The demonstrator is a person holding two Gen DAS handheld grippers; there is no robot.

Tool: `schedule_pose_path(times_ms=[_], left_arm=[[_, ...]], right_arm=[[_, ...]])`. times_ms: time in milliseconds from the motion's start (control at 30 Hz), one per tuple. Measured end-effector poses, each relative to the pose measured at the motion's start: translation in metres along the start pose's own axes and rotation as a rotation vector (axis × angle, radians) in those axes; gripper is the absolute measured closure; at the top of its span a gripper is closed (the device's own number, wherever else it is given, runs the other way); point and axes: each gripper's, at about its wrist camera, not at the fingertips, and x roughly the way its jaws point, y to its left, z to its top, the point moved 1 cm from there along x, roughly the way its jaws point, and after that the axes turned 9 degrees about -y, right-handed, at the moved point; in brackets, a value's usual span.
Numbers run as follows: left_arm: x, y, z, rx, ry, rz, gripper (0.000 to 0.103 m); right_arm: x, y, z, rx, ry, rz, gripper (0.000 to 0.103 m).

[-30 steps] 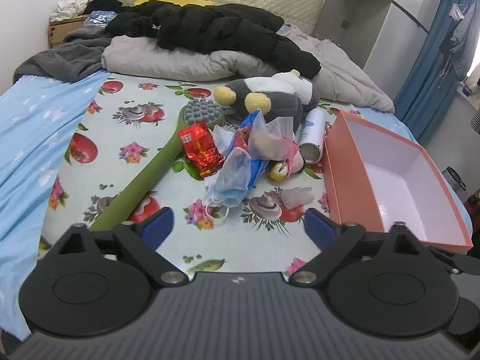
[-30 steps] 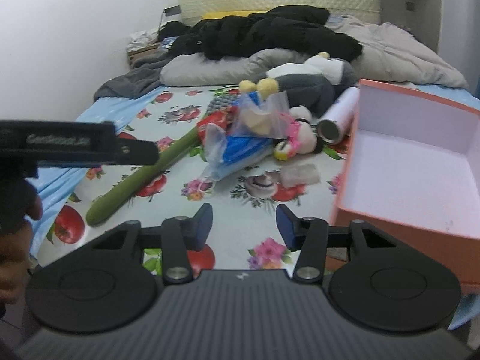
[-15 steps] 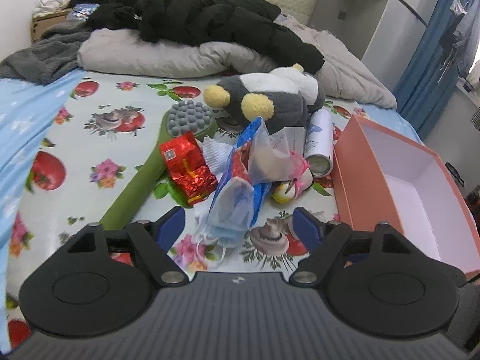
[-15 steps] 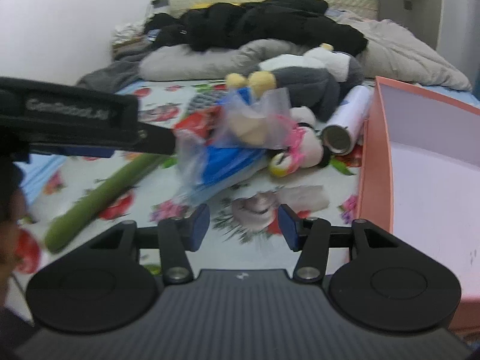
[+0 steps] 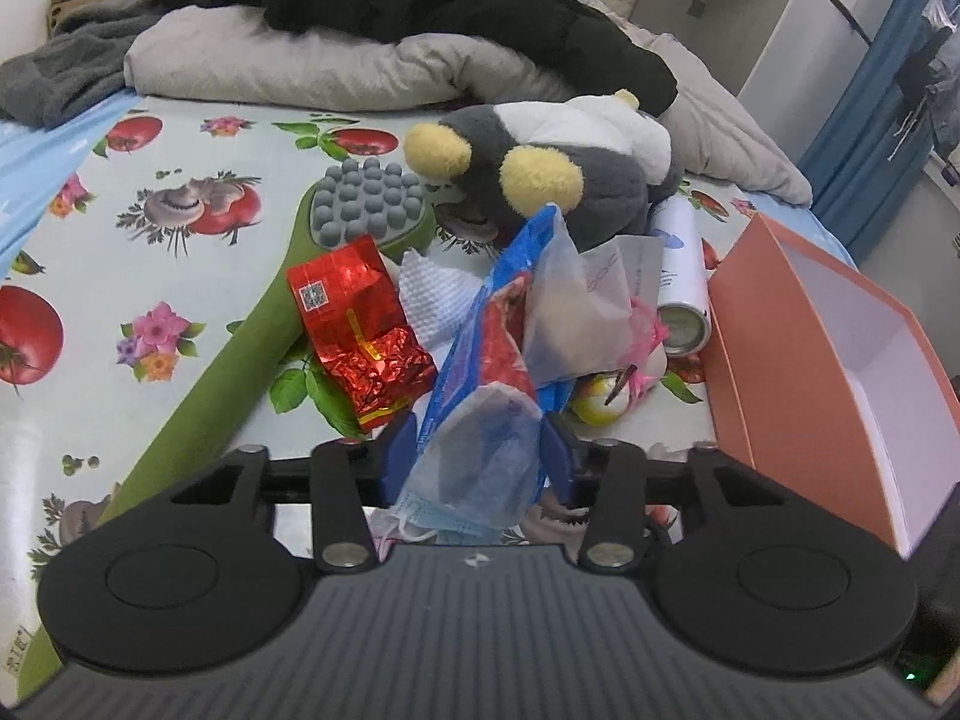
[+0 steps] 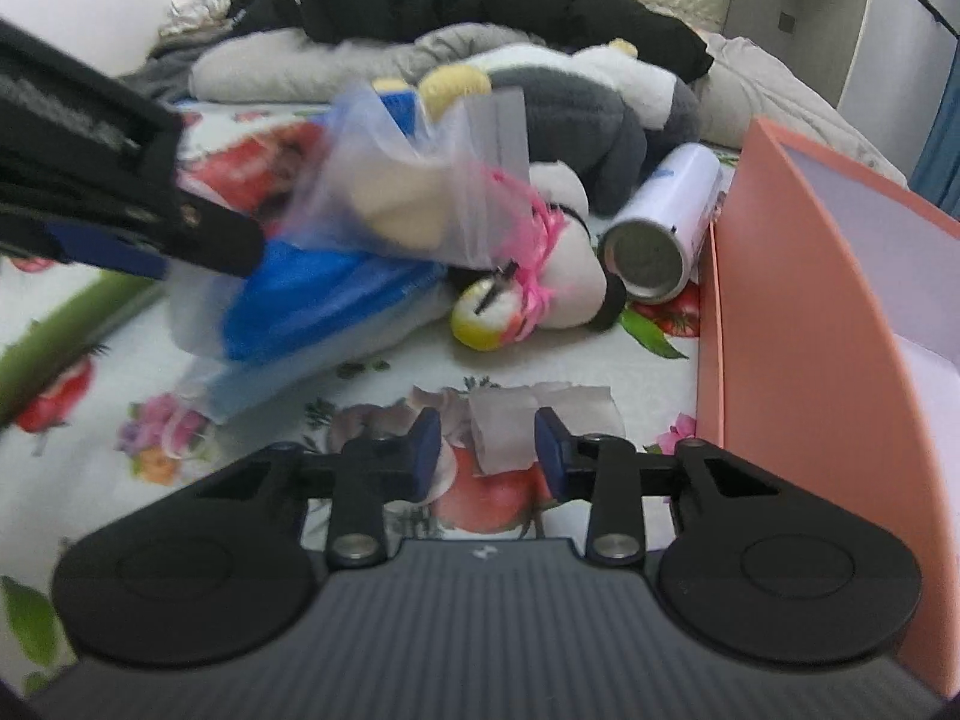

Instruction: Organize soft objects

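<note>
Left gripper (image 5: 477,456), its jaws just closing around the face mask (image 5: 474,468) at the pile's near edge; firm contact unclear. Right gripper (image 6: 487,447), also closing, straddles a small clear packet (image 6: 540,420); both should bite deep before lifting toward the box (image 5: 798,360), right.

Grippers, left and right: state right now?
Left gripper: jaws just closing around the pale blue face mask; firm grip cannot be told.
Right gripper: jaws just closing, open over a crumpled white tissue, holding nothing.

Both views are taken from wrist-mounted fisheye cameras, angled downward along the fingers, close above the patterned bed cover (image 5: 180,228). The plush penguin (image 5: 576,180) (image 6: 588,108), spray can (image 5: 681,276) (image 6: 666,228) and orange box (image 5: 798,324) (image 6: 798,312) are shared.
</note>
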Motion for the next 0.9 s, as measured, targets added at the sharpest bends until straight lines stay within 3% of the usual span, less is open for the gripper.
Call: schedule_pose_path(times_ms=[33, 133, 333, 367, 667, 900], left_arm=[[0.002, 0.001, 0.000, -0.001, 0.006, 0.001, 0.064], [0.000, -0.002, 0.000, 0.005, -0.007, 0.003, 0.070], [-0.023, -0.012, 0.008, 0.029, -0.067, 0.004, 0.075], [-0.028, -0.013, 0.009, 0.030, -0.079, 0.003, 0.076], [-0.098, -0.020, 0.003, 0.014, -0.165, 0.016, 0.081], [-0.148, -0.008, -0.034, -0.073, -0.170, 0.048, 0.081]], right_arm=[[0.002, 0.000, 0.000, -0.008, -0.006, -0.015, 0.076], [-0.001, -0.001, 0.007, -0.007, -0.035, -0.010, 0.083], [-0.013, -0.006, 0.020, 0.023, -0.061, -0.002, 0.087], [-0.018, -0.007, 0.023, 0.027, -0.068, 0.001, 0.095], [-0.065, -0.009, 0.025, 0.033, -0.094, 0.021, 0.095], [-0.107, 0.000, 0.006, 0.014, -0.084, 0.069, 0.095]])
